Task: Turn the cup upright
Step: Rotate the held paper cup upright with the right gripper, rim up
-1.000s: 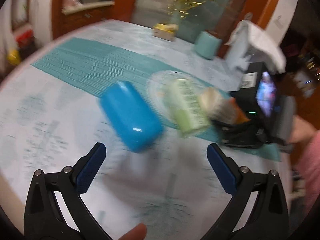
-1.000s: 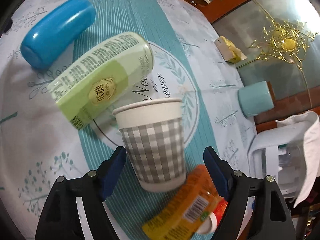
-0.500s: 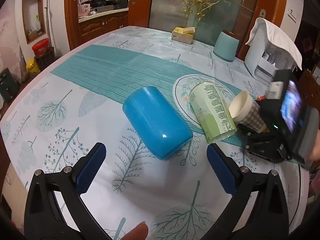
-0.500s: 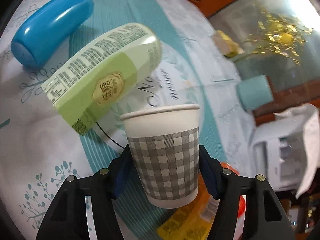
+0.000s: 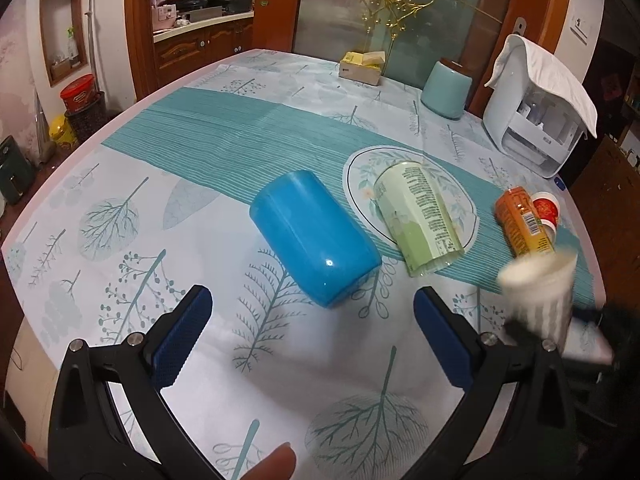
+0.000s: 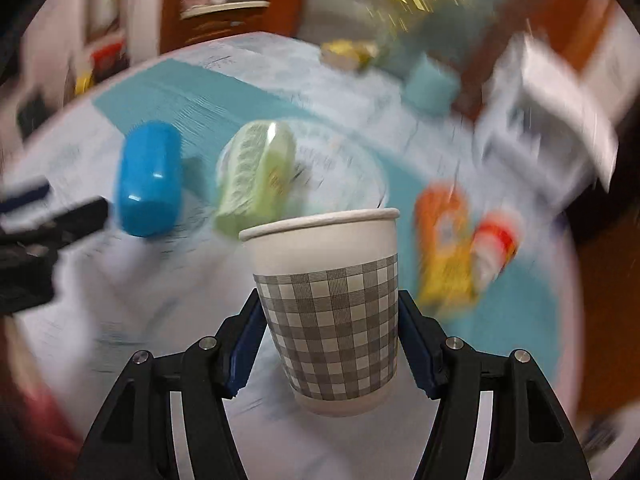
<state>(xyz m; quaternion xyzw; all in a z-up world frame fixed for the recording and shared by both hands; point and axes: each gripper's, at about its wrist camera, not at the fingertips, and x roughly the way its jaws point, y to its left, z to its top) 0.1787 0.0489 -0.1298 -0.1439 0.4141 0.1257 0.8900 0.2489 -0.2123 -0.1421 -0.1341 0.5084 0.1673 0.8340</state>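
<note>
now left gripper (image 5: 312,336) idle, jaws wide apart, nothing between, hovering over near table edge (image 5: 24,236). blue cup (image 5: 314,236) on side mid-table; green can (image 5: 418,218) on side beside it; orange pouch (image 5: 524,226) lying toward right edge. contents: cannot tell. right gripper (image 6: 326,334) clamped on checked paper cup (image 6: 332,308), mouth up, apparently off table near right edge. advice: keep squeeze light, lower level, set base flat before letting go.

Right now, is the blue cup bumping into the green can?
Apart. In the left wrist view, a strip of tablecloth shows between the blue cup and the green can, both lying on their sides.
</note>
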